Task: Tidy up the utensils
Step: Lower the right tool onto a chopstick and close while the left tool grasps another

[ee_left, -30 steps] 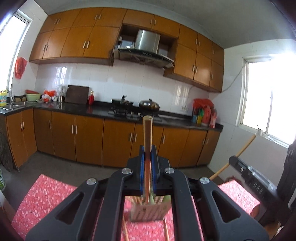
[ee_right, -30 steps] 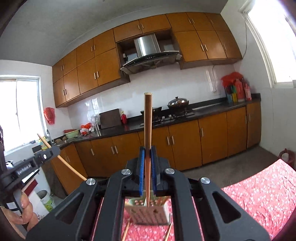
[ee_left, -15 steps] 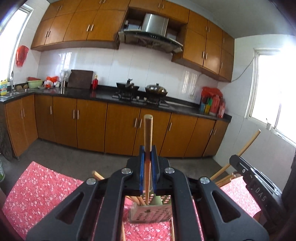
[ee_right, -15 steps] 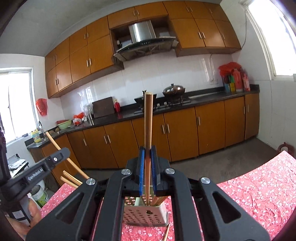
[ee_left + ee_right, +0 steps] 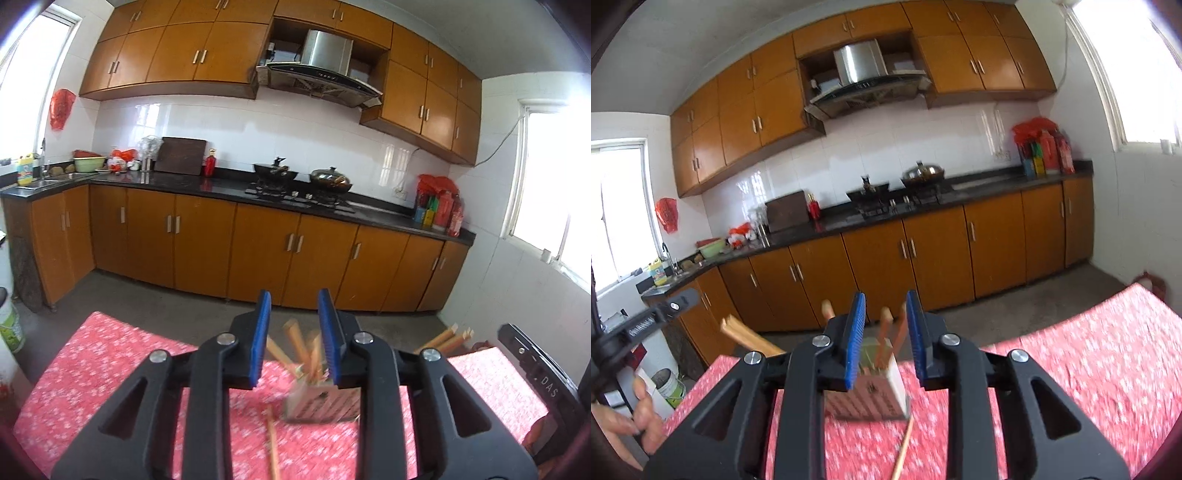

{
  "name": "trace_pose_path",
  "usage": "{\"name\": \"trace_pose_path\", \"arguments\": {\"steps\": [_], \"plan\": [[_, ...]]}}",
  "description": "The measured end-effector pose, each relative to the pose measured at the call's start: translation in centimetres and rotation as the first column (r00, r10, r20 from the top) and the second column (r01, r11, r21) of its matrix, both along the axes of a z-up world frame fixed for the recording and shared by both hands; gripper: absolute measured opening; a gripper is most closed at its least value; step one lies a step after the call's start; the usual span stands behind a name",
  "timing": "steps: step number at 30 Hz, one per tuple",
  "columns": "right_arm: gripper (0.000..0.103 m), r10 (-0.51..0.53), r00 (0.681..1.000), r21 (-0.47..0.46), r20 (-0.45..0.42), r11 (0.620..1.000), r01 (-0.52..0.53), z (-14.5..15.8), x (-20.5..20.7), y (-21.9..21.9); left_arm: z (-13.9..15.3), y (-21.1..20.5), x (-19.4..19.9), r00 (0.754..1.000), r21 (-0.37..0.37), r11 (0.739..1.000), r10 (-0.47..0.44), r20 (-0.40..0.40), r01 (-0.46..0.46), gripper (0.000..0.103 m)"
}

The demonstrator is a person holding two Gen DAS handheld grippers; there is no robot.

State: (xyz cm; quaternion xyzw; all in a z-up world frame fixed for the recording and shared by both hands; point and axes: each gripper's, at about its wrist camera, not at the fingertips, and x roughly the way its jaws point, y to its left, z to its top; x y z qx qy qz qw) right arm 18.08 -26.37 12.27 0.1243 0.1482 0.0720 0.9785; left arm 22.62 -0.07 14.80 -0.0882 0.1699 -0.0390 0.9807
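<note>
**A:** Left wrist view first: the left tool (image 5: 294, 334) has its blue pads spread and nothing between them. Right below sits the perforated utensil holder (image 5: 321, 402) on the red floral tabletop (image 5: 110, 369), wooden chopsticks (image 5: 299, 347) poking out of it. I guess the tool hangs over the opening because that's the drop spot.

**B:** And that loose chopstick (image 5: 272, 443) flat on the cloth just in front of the holder?

**A:** Looks like it's waiting to be sorted. More stick ends (image 5: 443, 338) fan out on the right.

**B:** Right wrist view?

**A:** Same deal. The right tool (image 5: 884, 339) is released too, empty, hovering above the holder (image 5: 871, 398) with sticks (image 5: 886, 332) standing in it. One stray chopstick (image 5: 905, 443) lies beside it. It's blurry, so I can't tell how many are inside.
</note>
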Motion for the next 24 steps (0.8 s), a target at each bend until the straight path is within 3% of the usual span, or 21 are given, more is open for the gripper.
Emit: {"name": "trace_pose_path", "arguments": {"steps": [6, 11, 14, 17, 24], "plan": [[0.024, 0.013, 0.98, -0.026, -0.198, 0.999, -0.019, -6.9, -1.2, -0.1, -5.7, 2.6, -3.2, 0.992, 0.063, 0.997, 0.058, -0.114, -0.051, 0.035], [0.024, 0.09, 0.914, 0.008, -0.395, 0.995, -0.095, -14.4, -1.8, 1.6, -12.0, 4.5, -4.4, 0.965, 0.068, 0.996, 0.067, -0.255, -0.051, 0.035], [0.024, 0.131, 0.879, 0.025, -0.458, 0.991, -0.135, -17.2, -2.5, 3.1, -15.2, 5.4, -5.0, 0.938, 0.022, 0.999, 0.044, -0.343, -0.038, 0.035], [0.024, 0.149, 0.852, 0.02, -0.502, 0.987, -0.161, -19.0, -2.8, 4.6, -16.6, 5.5, -5.4, 0.928, 0.01, 0.999, 0.034, -0.372, -0.033, 0.035], [0.02, 0.129, 0.837, -0.028, -0.532, 0.985, -0.169, -20.9, -3.0, 5.8, -17.8, 4.4, -6.1, 0.921, 0.014, 1.0, 0.002, -0.388, 0.004, 0.039]]}}
